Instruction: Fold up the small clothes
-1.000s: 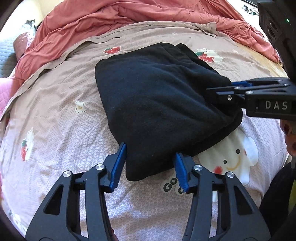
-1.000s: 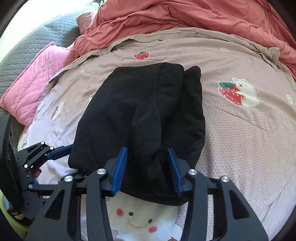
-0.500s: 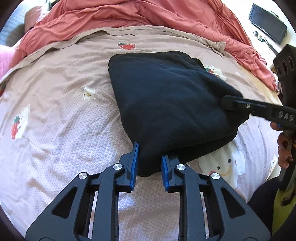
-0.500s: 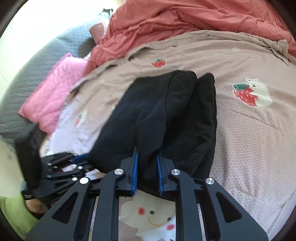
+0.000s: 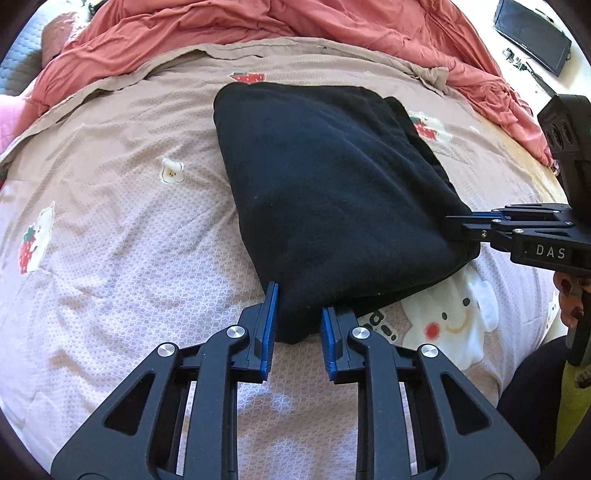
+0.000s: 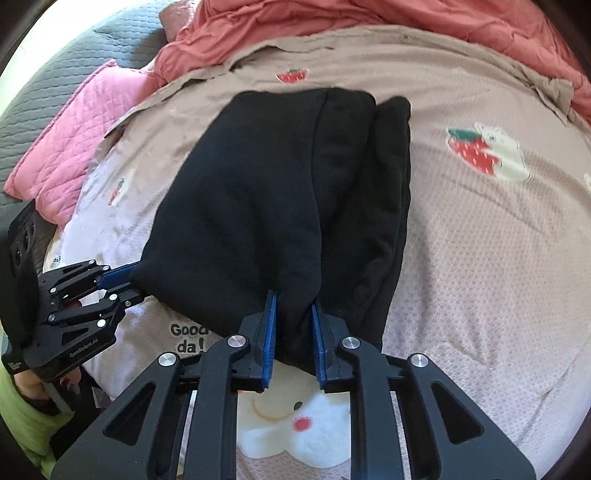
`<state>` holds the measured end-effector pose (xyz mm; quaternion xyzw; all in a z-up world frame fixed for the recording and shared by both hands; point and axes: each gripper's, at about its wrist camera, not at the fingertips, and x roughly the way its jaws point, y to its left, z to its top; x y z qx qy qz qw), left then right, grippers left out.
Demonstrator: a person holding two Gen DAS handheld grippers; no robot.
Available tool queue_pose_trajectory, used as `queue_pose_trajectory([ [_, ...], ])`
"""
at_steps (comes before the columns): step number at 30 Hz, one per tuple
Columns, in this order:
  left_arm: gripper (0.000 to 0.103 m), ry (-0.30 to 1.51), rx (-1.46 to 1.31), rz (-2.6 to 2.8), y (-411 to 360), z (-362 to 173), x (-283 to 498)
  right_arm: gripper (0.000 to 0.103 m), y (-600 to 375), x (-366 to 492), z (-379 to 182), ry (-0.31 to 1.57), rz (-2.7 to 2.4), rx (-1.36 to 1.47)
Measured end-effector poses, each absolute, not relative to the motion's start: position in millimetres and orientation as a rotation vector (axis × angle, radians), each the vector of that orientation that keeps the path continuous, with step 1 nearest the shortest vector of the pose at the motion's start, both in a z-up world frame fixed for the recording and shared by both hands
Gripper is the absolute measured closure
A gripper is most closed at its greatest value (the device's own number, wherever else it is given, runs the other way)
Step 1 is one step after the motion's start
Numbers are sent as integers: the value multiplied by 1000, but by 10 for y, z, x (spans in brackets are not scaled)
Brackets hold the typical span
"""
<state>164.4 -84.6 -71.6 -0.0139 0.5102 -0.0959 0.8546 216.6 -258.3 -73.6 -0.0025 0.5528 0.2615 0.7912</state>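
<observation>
A black fleece garment (image 5: 325,184) lies folded on the pale pink printed bedsheet (image 5: 110,240). My left gripper (image 5: 298,306) is shut on its near left corner, blue pads pinching the cloth. In the same view my right gripper (image 5: 461,221) comes in from the right edge and bites the garment's right corner. In the right wrist view the black garment (image 6: 266,192) spreads ahead. There my right gripper (image 6: 293,314) is shut on a bunched near edge. My left gripper (image 6: 127,278) grips the left corner there.
A rumpled coral duvet (image 5: 258,26) is heaped along the far side of the bed. A pink quilted pillow (image 6: 70,147) and grey quilted cover (image 6: 74,44) lie at far left. A dark screen (image 5: 532,33) stands far right. A hand (image 5: 569,299) holds the right gripper's handle.
Both grippers closed on the garment's near edge; a second ago their jaws stood wide around the cloth. The left view shifted sideways slightly; the garment's near edge now bunches between the pads.
</observation>
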Motion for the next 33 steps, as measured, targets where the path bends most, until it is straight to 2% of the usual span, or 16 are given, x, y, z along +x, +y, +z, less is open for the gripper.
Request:
queue_pose_trajectory([
  [7, 88, 1077, -14, -198, -857, -713, 1646, 83, -2528, 2176, -773, 1207, 558, -22],
  [12, 87, 1082, -20, -190, -839, -675, 1642, 70, -2581, 2176, -717, 1190, 563, 2],
  [16, 86, 1084, -25, -187, -839, -635, 1614, 65, -2596, 2162, -643, 1163, 573, 14],
  [18, 85, 1083, -21, -185, -837, -624, 1598, 53, -2626, 2156, -584, 1136, 571, 26],
  [24, 83, 1044, -42, -190, -749, -454, 1487, 44, -2904, 2209, -392, 1032, 507, 154],
  [33, 82, 964, -111, -133, -636, -148, 1796, 44, -3063, 2380, -401, 971, 347, 205],
])
